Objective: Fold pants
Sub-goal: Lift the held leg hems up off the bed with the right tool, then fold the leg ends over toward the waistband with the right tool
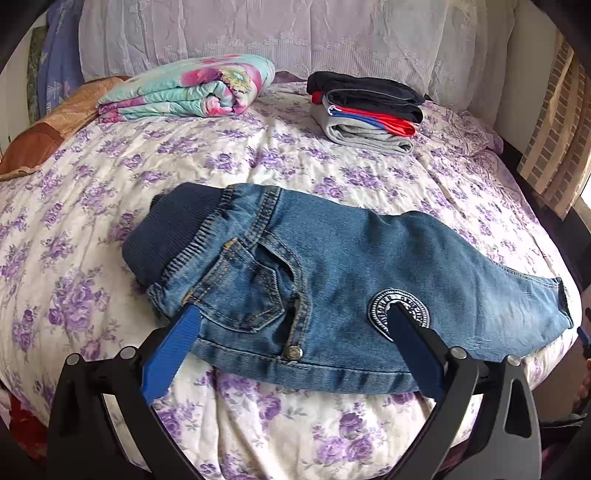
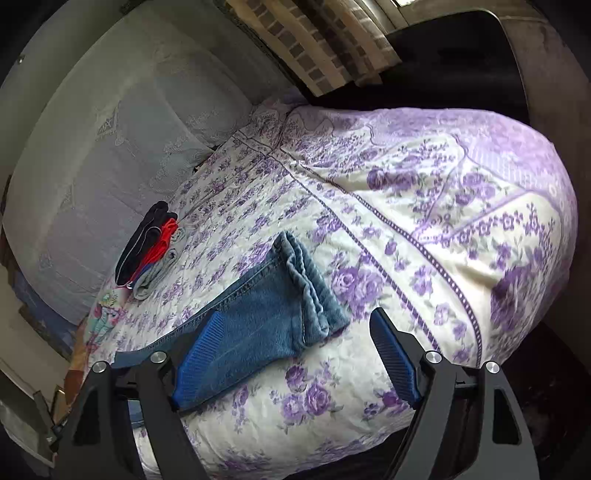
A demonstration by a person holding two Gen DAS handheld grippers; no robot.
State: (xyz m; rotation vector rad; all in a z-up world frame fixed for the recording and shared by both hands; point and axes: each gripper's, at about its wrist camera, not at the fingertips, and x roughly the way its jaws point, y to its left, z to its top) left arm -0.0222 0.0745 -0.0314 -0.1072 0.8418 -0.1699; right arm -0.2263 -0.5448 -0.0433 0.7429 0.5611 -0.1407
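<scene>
While the left wrist view shows the jeans' (image 1: 332,280) waistband and patch (image 1: 400,312), the right shows only hems (image 2: 310,291); both grippers' jaws stand apart.

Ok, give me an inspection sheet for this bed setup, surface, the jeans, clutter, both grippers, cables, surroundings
Surface: bed under a white quilt with purple flowers, rumpled.
Job's things: jeans lying flat, already doubled leg on leg, ribbed waistband to the left, hems to the right.
Clutter: stack of folded clothes and a folded floral blanket toward the headboard, apart from the jeans.
Grippers: left gripper open, fingers over the jeans' near edge, holding nothing; right gripper open at the hems, holding nothing.
Cables: nothing seen.
Surroundings: pale lace-covered pillows at the headboard, brick-pattern wall, orange cushion at the bed's left edge.
</scene>
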